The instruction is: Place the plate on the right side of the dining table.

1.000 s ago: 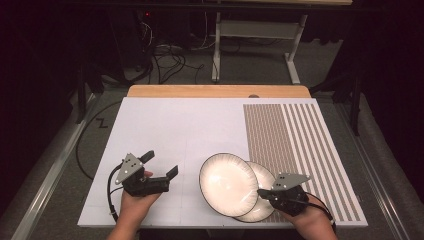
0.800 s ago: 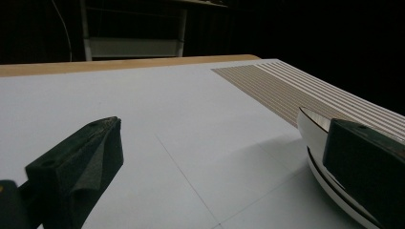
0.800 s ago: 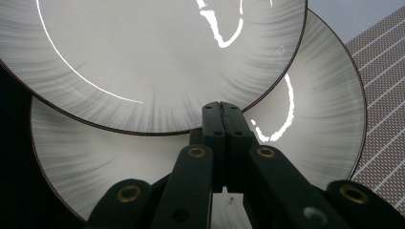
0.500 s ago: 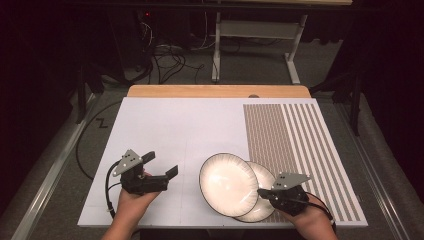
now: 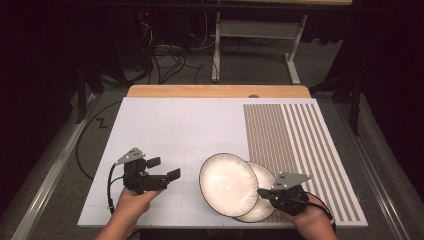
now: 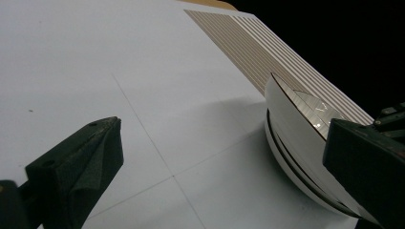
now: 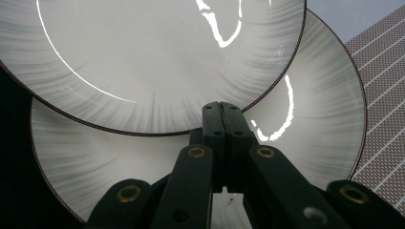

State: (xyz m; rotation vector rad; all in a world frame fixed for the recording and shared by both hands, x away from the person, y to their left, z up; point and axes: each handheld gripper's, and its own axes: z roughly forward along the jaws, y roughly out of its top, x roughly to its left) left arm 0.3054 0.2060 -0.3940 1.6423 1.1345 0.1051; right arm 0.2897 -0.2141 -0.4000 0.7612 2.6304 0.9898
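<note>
Two white plates with dark rims overlap near the table's front edge. The upper plate point(image 5: 227, 182) point(image 7: 143, 57) point(image 6: 296, 119) leans tilted on the lower plate point(image 5: 265, 172) point(image 7: 325, 119) point(image 6: 291, 169), which lies flat on the mat. My right gripper point(image 5: 265, 193) point(image 7: 222, 112) is shut on the upper plate's near right rim. To the left of the plates, my left gripper point(image 5: 165, 168) point(image 6: 219, 167) hovers open just above the mat. Its jaws point toward the plates and hold nothing.
A white mat point(image 5: 190, 125) with thin grid lines covers the table. A brown striped panel point(image 5: 295, 135) fills its right side, just beyond the plates. The wooden table edge point(image 5: 215, 91) shows at the far side, with cables and a desk frame on the floor behind.
My left gripper has drifted slightly right and toward the near edge, still open. The right gripper and both plates have hardly moved.
</note>
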